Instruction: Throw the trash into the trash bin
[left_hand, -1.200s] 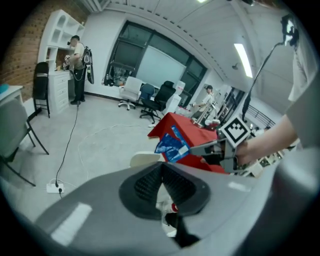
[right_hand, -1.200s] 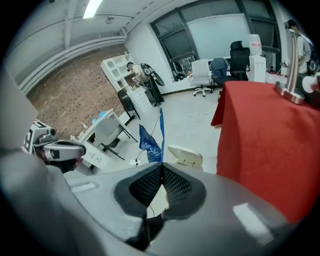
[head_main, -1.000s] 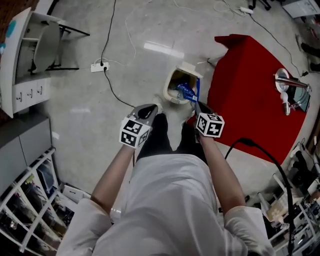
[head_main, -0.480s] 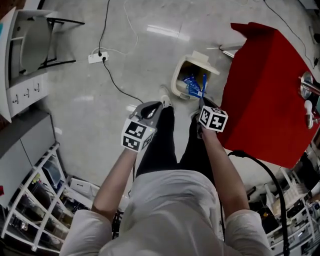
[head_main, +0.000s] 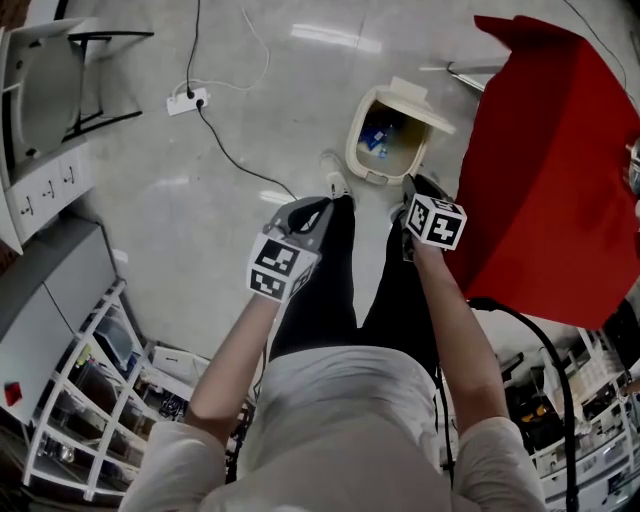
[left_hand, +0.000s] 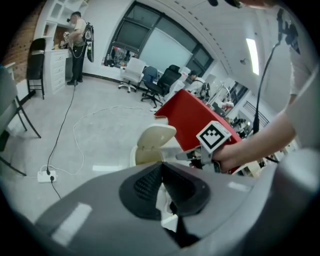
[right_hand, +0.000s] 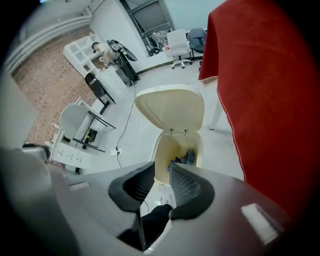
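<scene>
My right gripper hangs over the open trash bin. Its jaws have just been opening and now stand spread with nothing between them. Through the gap I see straight into the bin. The blue trash lies at the bottom inside, apart from the gripper. The lid stands tipped up at the bin's far rim. The bin sits on the floor just beside the edge of the red-draped table. My left gripper is pressed together at the tips.
</scene>
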